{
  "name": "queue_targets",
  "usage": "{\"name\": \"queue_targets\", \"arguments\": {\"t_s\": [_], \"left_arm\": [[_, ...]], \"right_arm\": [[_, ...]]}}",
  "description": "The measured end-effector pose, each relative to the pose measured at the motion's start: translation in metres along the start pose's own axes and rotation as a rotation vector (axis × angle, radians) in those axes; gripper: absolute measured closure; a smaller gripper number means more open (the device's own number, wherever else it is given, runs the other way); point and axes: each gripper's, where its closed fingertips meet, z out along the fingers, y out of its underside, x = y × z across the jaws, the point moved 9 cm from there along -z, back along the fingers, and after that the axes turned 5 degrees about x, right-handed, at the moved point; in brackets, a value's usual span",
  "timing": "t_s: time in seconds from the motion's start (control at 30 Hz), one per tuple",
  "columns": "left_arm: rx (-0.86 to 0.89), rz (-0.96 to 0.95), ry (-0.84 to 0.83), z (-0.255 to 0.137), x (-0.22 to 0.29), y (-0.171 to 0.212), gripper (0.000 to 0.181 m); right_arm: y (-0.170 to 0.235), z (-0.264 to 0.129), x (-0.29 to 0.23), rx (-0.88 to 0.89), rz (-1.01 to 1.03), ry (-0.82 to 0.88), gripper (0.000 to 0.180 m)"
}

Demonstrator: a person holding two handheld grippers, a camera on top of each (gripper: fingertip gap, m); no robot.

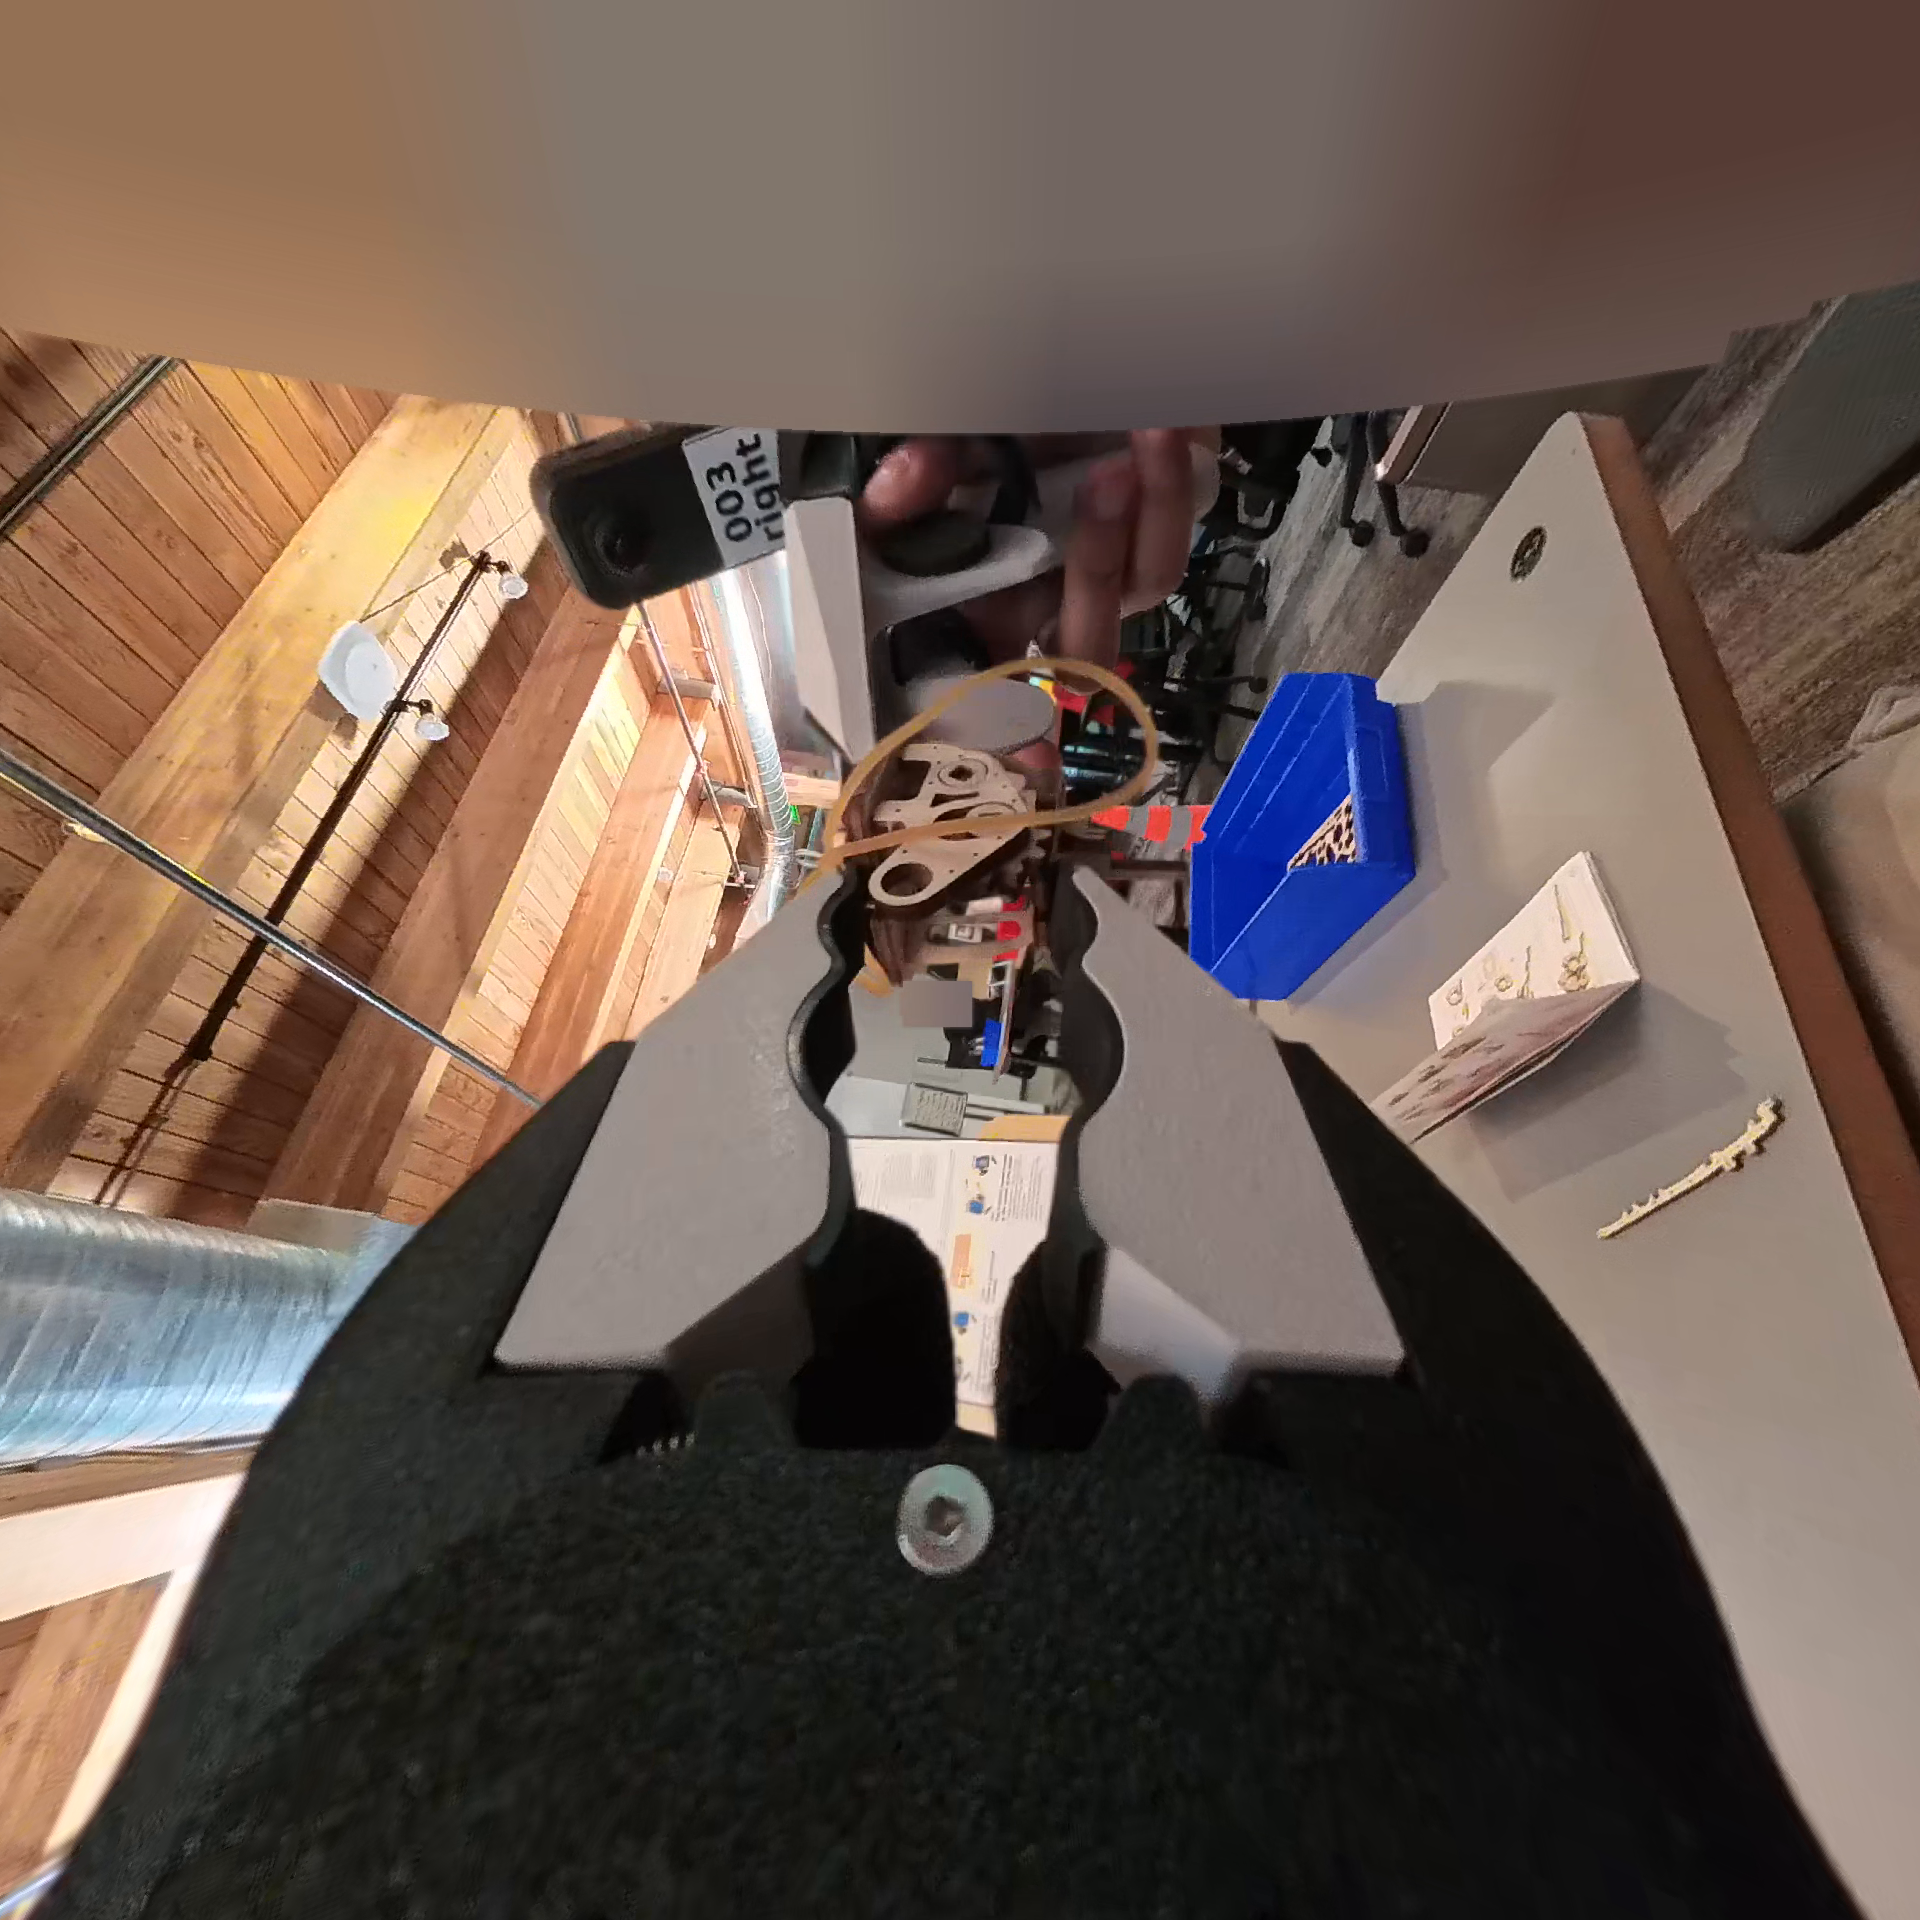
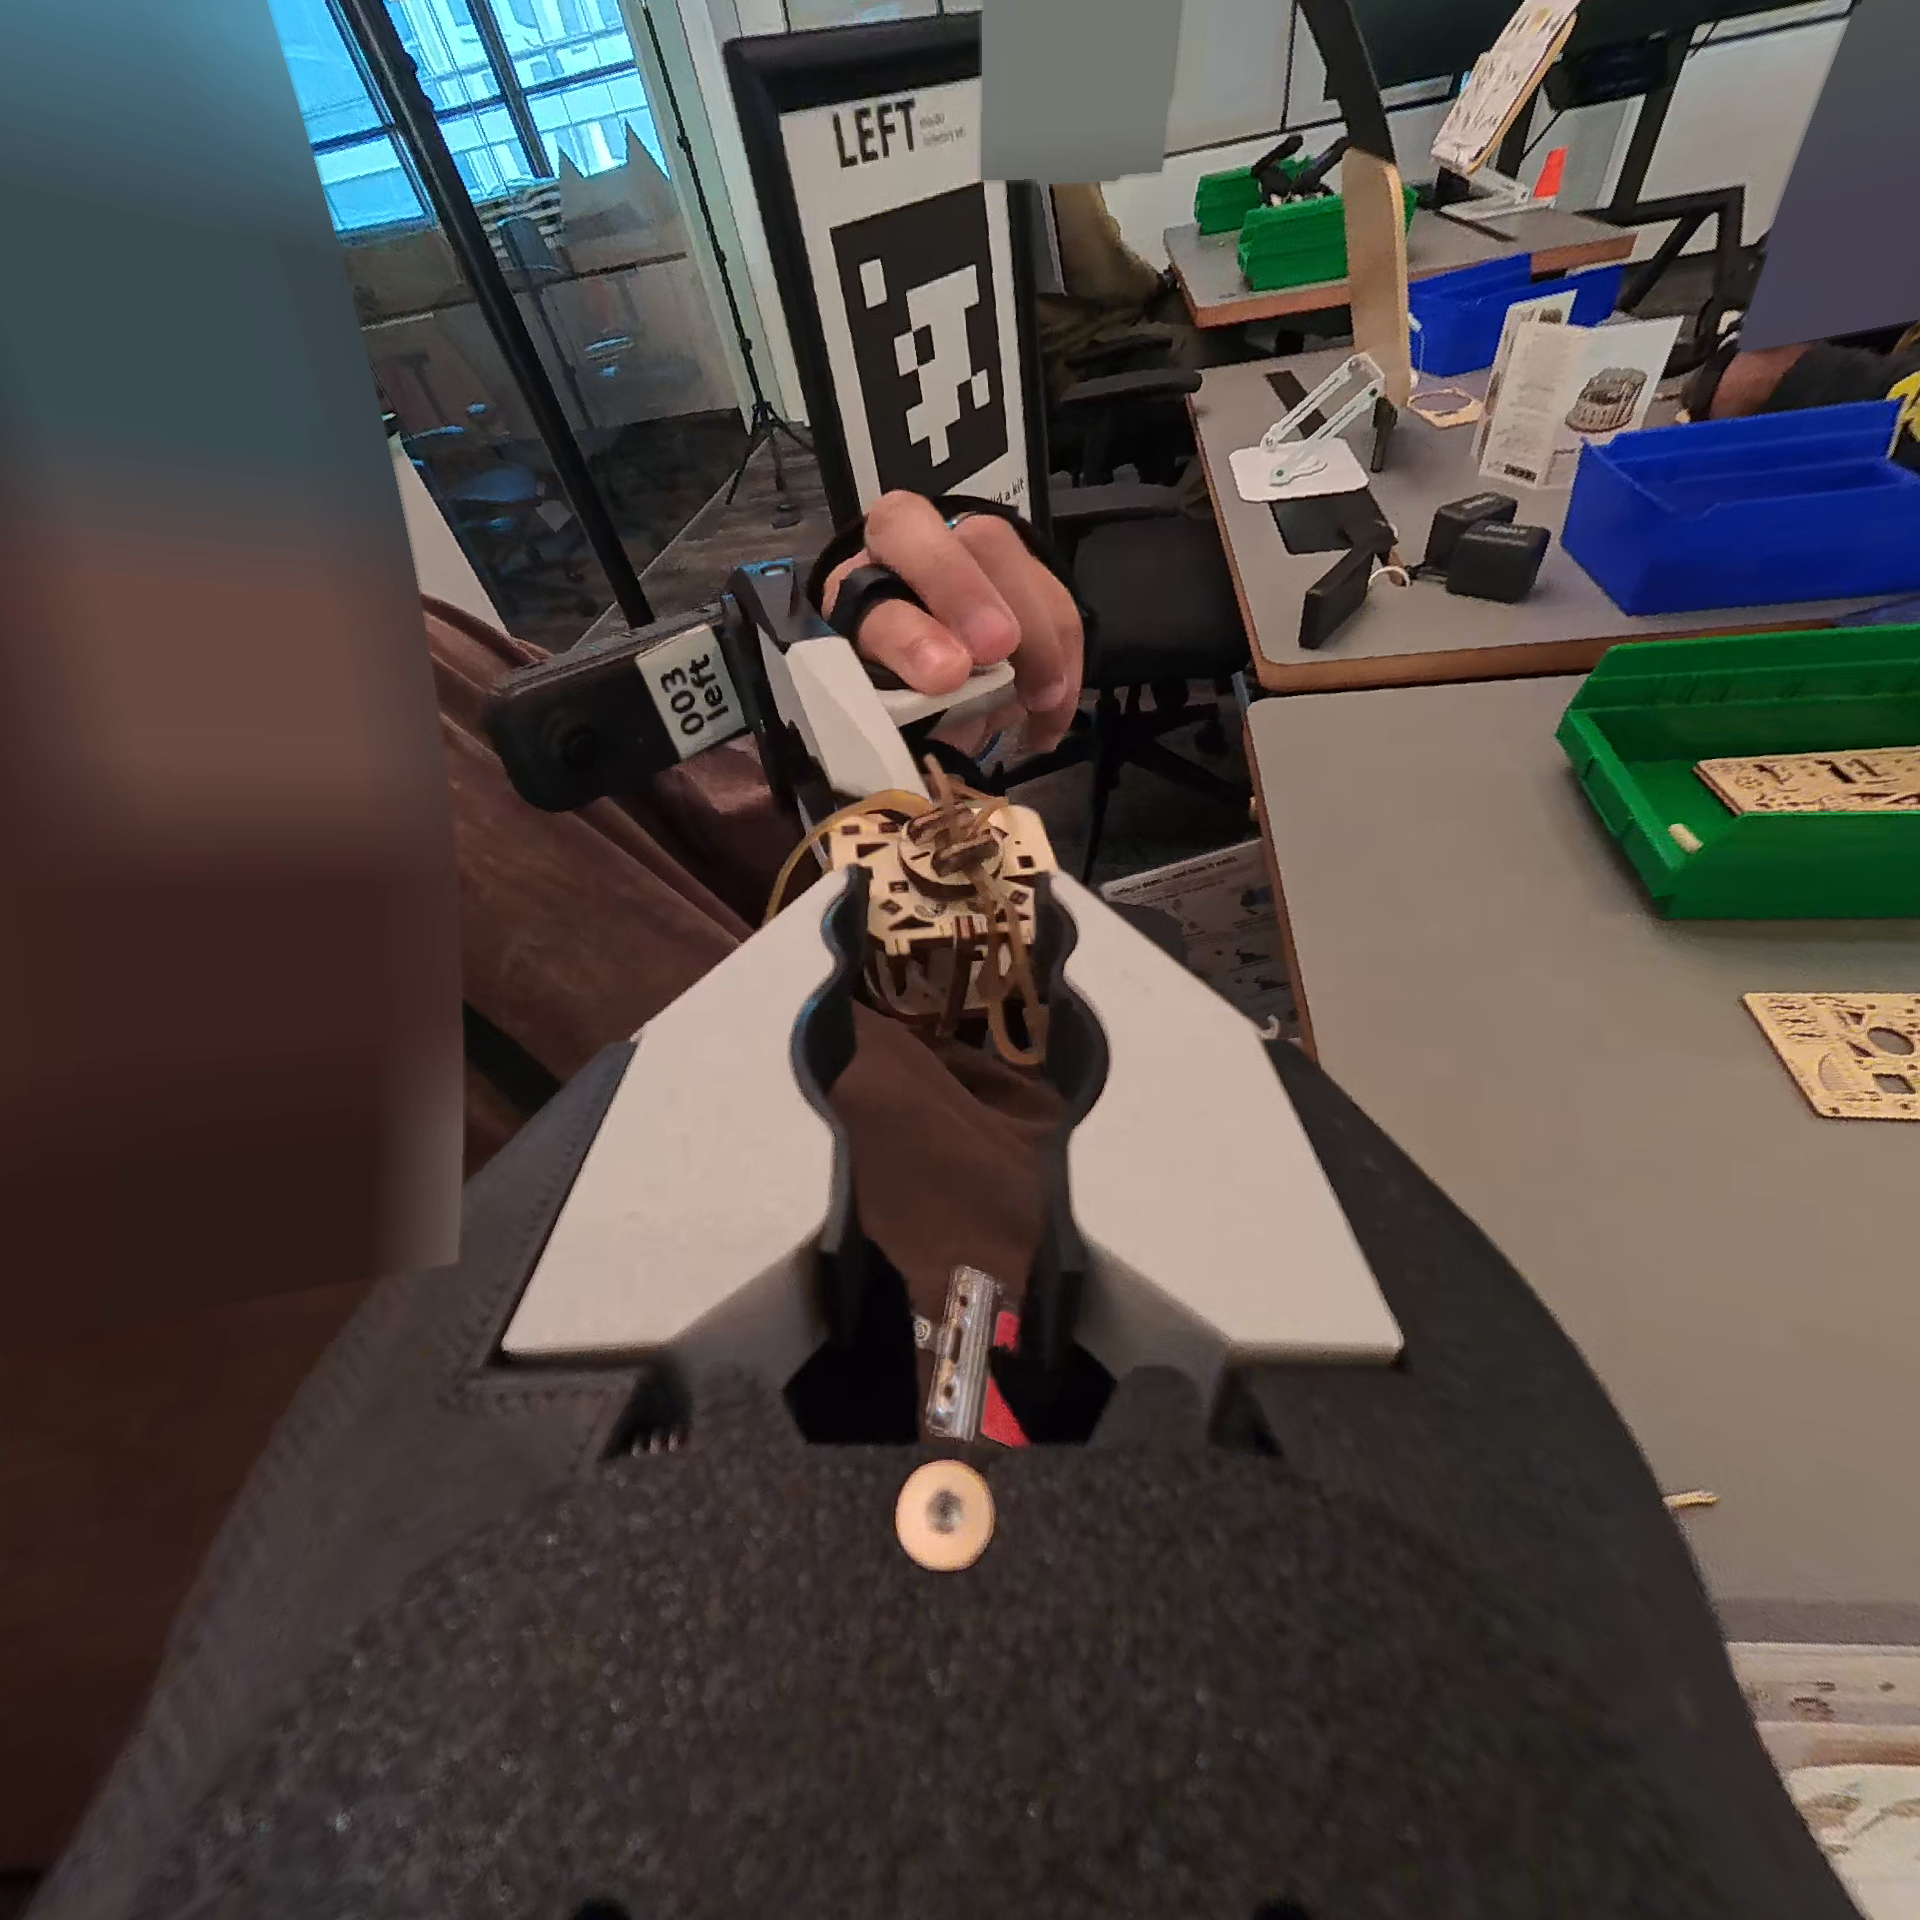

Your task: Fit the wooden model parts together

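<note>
Green bin (image 2: 1756, 862) and punched sheet (image 2: 1839, 1049) lie beside the wooden model (image 2: 940, 894).

grippers 2: left gripper (image 1: 956, 894), right gripper (image 2: 951, 883) | wooden model (image 2: 951, 894) 1, frame centre | rubber band (image 1: 997, 748) 1 | blue bins (image 2: 1745, 509) 2, upper right of right wrist view | green bins (image 2: 1745, 790) 3 | wooden part sheets (image 2: 1839, 1049) 2, right edge | booklet (image 1: 1507, 987) 1
</note>
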Motion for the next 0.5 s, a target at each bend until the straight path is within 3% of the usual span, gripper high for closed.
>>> {"name": "queue_targets", "arguments": {"t_s": [0.13, 0.3, 0.37, 0.5], "left_arm": [[0.033, -0.046, -0.013, -0.002, -0.005, -0.002, 0.148], [0.068, -0.11, -0.019, -0.006, -0.012, -0.003, 0.148], [0.09, -0.137, -0.023, -0.008, -0.015, -0.004, 0.149], [0.111, -0.135, -0.014, -0.009, -0.016, -0.006, 0.147]], "right_arm": [[-0.007, -0.008, -0.003, 0.081, -0.111, 0.004, 0.138], [-0.001, -0.025, -0.015, 0.211, -0.544, 0.052, 0.125], [0.002, -0.026, -0.018, 0.211, -0.681, 0.143, 0.13], [0.01, -0.015, -0.026, 0.183, -0.695, 0.056, 0.126]]}}
